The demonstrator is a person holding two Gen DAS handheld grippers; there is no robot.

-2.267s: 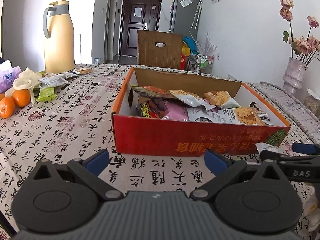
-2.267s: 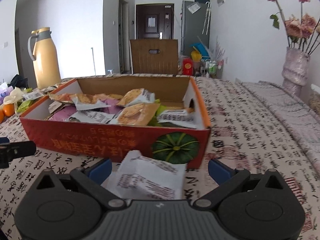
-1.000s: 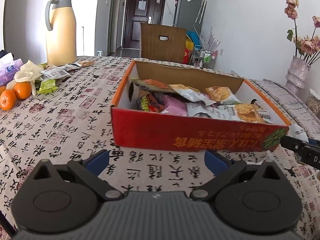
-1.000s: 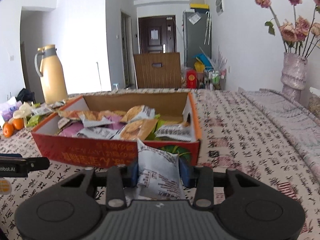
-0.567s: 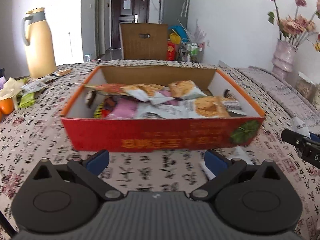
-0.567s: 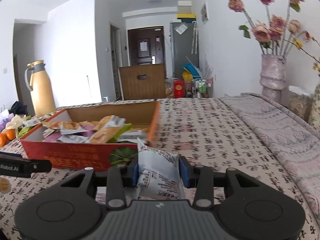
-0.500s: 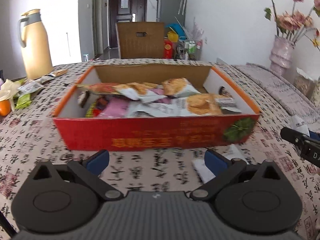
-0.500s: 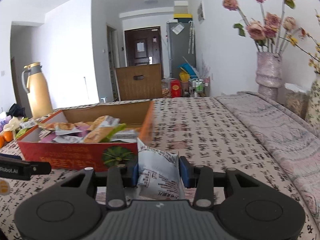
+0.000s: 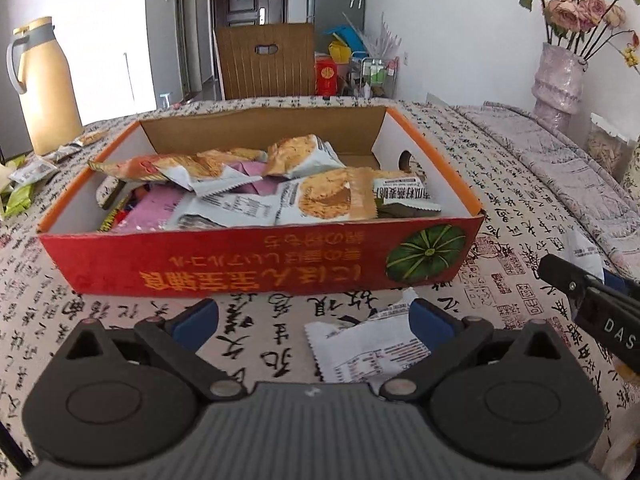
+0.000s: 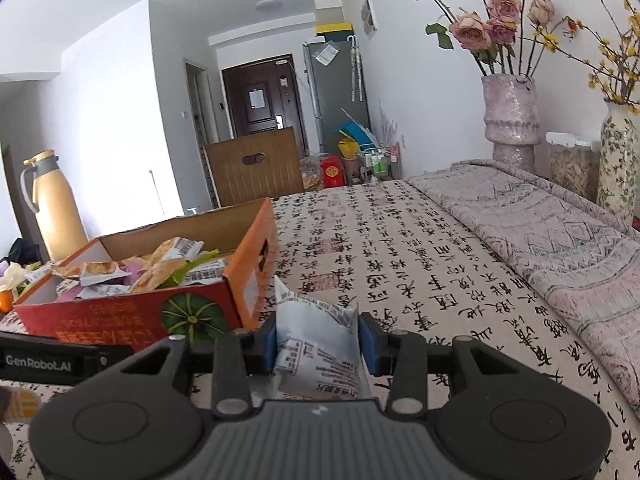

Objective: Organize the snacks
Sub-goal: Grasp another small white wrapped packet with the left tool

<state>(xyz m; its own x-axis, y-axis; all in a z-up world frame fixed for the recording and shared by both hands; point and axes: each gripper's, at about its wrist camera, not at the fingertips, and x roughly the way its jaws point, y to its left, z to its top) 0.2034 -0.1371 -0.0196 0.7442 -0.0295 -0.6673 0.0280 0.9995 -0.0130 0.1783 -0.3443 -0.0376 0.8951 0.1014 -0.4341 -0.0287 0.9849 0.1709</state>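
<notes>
Red cardboard box [image 9: 256, 264], heaped with snack packets [image 9: 320, 196], sits on the calligraphy-print tablecloth [image 9: 48, 300] in the left wrist view. The left gripper [image 9: 314, 316] hangs just short of the box's front wall, tongs spread apart and empty, a loose white packet [image 9: 360, 348] lying on the cloth by its right finger. From the right wrist view, the right gripper [image 10: 318, 338] is clamped on a white snack pouch [image 10: 316, 340], off the box's front right corner.
</notes>
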